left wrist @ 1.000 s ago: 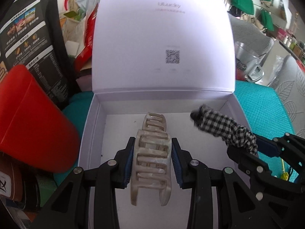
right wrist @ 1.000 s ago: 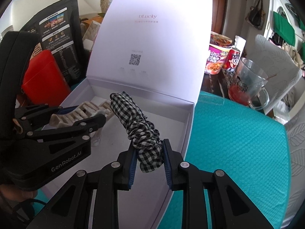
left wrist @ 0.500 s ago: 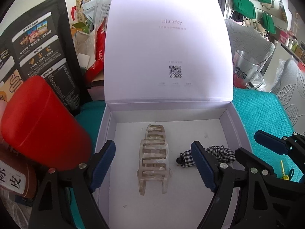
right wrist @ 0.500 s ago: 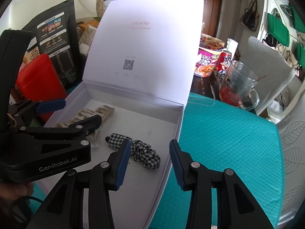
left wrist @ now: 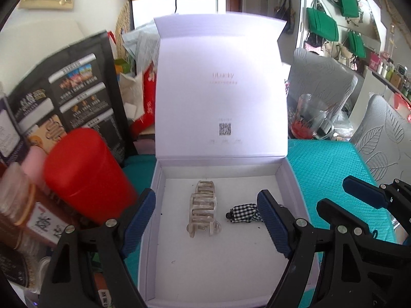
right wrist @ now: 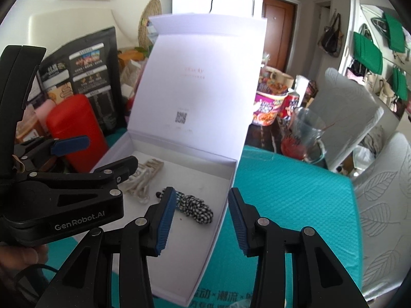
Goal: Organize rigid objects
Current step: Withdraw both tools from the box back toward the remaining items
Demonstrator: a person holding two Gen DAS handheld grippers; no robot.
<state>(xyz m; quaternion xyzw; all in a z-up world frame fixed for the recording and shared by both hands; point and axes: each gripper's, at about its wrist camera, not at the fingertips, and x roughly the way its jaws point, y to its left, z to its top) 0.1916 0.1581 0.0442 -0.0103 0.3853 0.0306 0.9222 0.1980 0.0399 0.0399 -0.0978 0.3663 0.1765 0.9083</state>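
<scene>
A cream hair claw clip (left wrist: pixel 203 208) lies on the floor of an open white box (left wrist: pixel 289 177), and a black-and-white checked scrunchie (left wrist: pixel 244 213) lies just right of it. Both also show in the right wrist view, the clip (right wrist: pixel 143 177) and the scrunchie (right wrist: pixel 196 208). My left gripper (left wrist: pixel 206 224) is open and empty, raised above and behind the clip. My right gripper (right wrist: pixel 201 218) is open and empty, over the box's right wall (right wrist: pixel 226 200), above the scrunchie. The box lid (left wrist: pixel 221 89) stands upright at the back.
A red canister (left wrist: pixel 84 172) and a black printed bag (left wrist: pixel 69 95) stand left of the box. A glass mug (right wrist: pixel 303 136), a noodle cup (right wrist: pixel 267 105) and a can stand at the back right. A teal mat (right wrist: pixel 295 205) covers the table to the right.
Both grippers let go: the clip and the scrunchie were held a second ago and now lie in the box. Both grippers have opened wide and pulled back and up.
</scene>
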